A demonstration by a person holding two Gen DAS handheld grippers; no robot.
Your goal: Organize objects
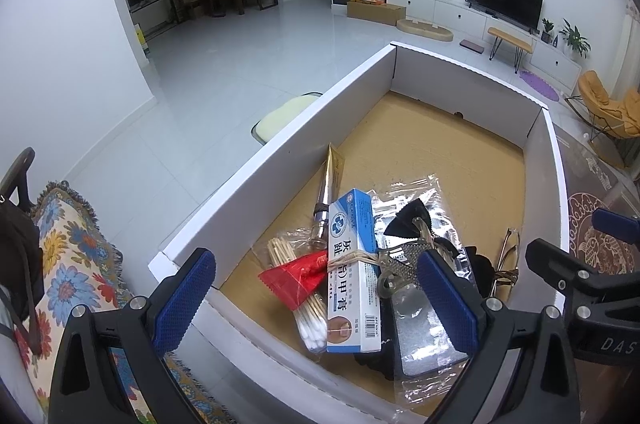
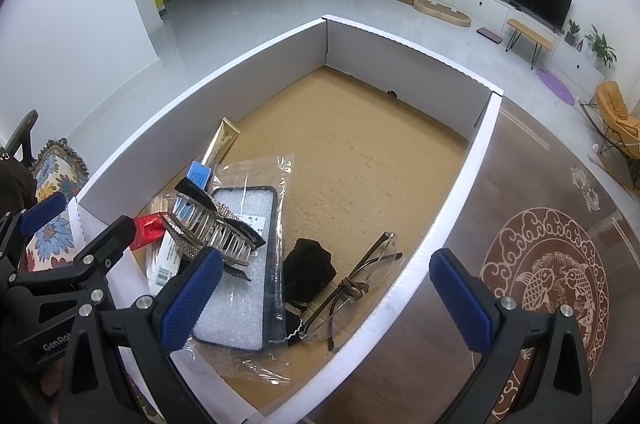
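While both hovered over the white box [image 2: 440, 252], the left tongs [image 1: 316, 298] and right tongs [image 2: 326, 298] gaped wide, holding nothing. The hair claw [image 2: 212, 230] lay atop the bagged phone case [image 2: 240, 288], glasses [image 2: 352, 288] between the right fingers.

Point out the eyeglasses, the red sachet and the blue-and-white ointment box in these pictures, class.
eyeglasses [image 2: 372, 274]: right wrist view, on the near lens.
red sachet [image 1: 298, 276]: left wrist view, on the middle of the wrapper.
blue-and-white ointment box [image 1: 352, 272]: left wrist view, on the printed top face.
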